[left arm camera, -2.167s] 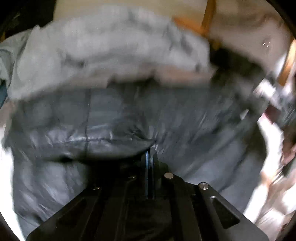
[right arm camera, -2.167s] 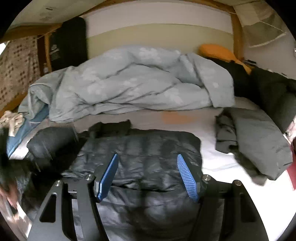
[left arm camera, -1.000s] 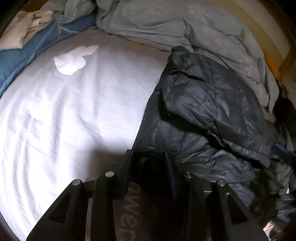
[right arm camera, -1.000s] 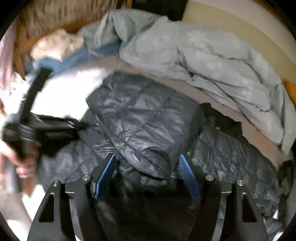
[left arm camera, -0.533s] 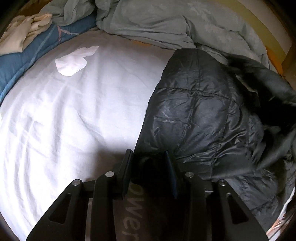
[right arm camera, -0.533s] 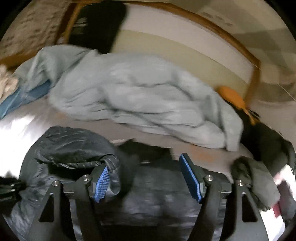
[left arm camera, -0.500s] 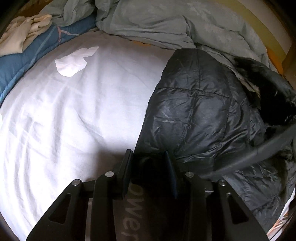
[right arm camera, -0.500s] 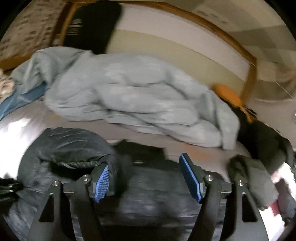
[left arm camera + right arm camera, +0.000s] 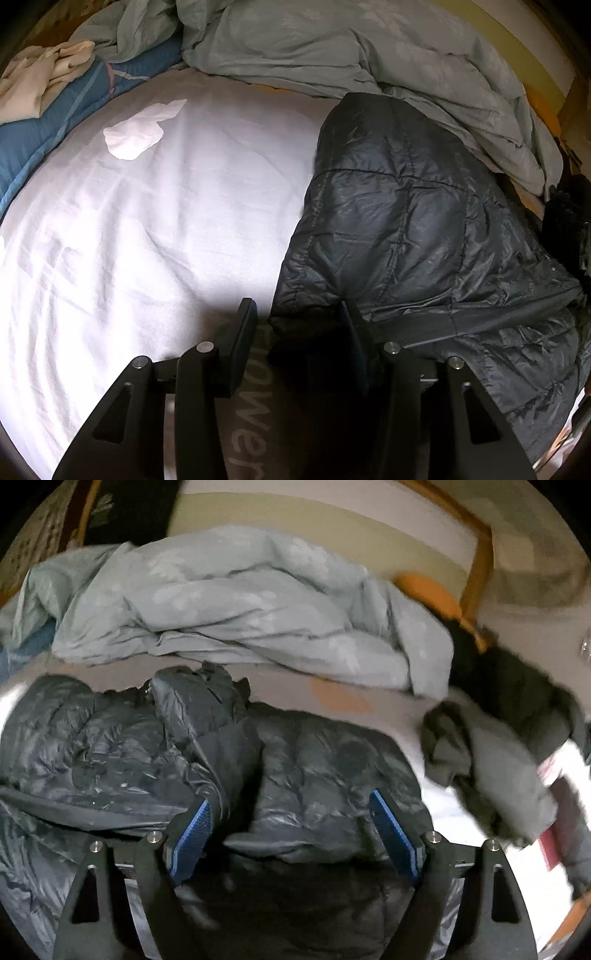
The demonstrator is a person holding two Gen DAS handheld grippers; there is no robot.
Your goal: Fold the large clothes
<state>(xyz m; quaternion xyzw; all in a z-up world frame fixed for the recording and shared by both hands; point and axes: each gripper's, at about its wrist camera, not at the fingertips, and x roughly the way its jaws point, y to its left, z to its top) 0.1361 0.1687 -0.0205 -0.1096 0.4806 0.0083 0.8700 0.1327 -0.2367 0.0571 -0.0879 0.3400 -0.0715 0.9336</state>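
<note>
A black quilted puffer jacket (image 9: 406, 221) lies on the white bed sheet (image 9: 147, 240), folded over itself. My left gripper (image 9: 299, 321) sits at its near left corner with its jaws opening. The jacket's dark hem lies between the fingers, with a gap showing on the left side. In the right wrist view the same jacket (image 9: 325, 768) spreads below my right gripper (image 9: 293, 825). Its blue pads (image 9: 195, 823) stand wide apart and are still opening, with nothing pinched. A folded sleeve (image 9: 207, 723) lies across the jacket by the left pad.
A grey-green duvet (image 9: 240, 602) is bunched along the headboard. An orange pillow (image 9: 428, 594) and a heap of dark garments (image 9: 498, 775) lie at the right. A white cloth (image 9: 136, 129) rests on the sheet; a cream cloth (image 9: 40, 70) lies on a blue blanket (image 9: 48, 125).
The left jaws have widened around the jacket's hem. The raised fold has come down flat. The right gripper has swung right across the jacket with its jaws wider.
</note>
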